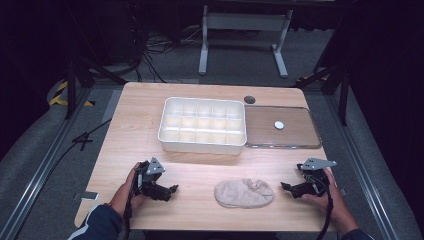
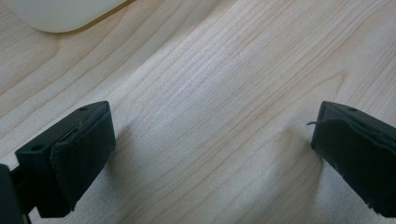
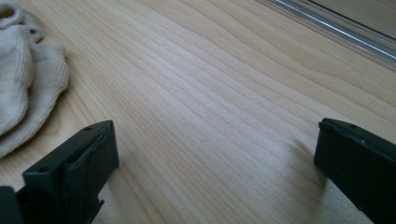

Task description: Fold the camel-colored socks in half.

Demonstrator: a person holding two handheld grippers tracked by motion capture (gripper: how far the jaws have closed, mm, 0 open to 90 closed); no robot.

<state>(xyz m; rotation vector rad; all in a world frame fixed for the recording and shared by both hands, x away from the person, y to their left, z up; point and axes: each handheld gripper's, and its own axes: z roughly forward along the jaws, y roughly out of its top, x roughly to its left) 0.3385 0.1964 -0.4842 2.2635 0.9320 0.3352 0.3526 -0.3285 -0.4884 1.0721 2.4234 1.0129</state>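
Observation:
A pair of beige socks [image 1: 244, 193] lies flat on the wooden table [image 1: 200, 170] near its front edge, between my two grippers; its cuff end shows at the left of the right gripper view [image 3: 23, 79]. My left gripper [image 1: 170, 192] rests low on the table to the left of the socks, open, with bare wood between its jaws [image 2: 212, 158]. On the other side of the socks my right gripper [image 1: 287, 189] is open too, with bare wood between its jaws [image 3: 215, 168]. Neither holds anything.
A white compartment box [image 1: 202, 125] with several cells stands at the middle back; its corner [image 2: 60, 14] shows in the left gripper view. A clear lid [image 1: 282, 127] with a small white disc [image 1: 279, 125] on it lies to the box's right. A round hole [image 1: 249, 99] marks the table's back.

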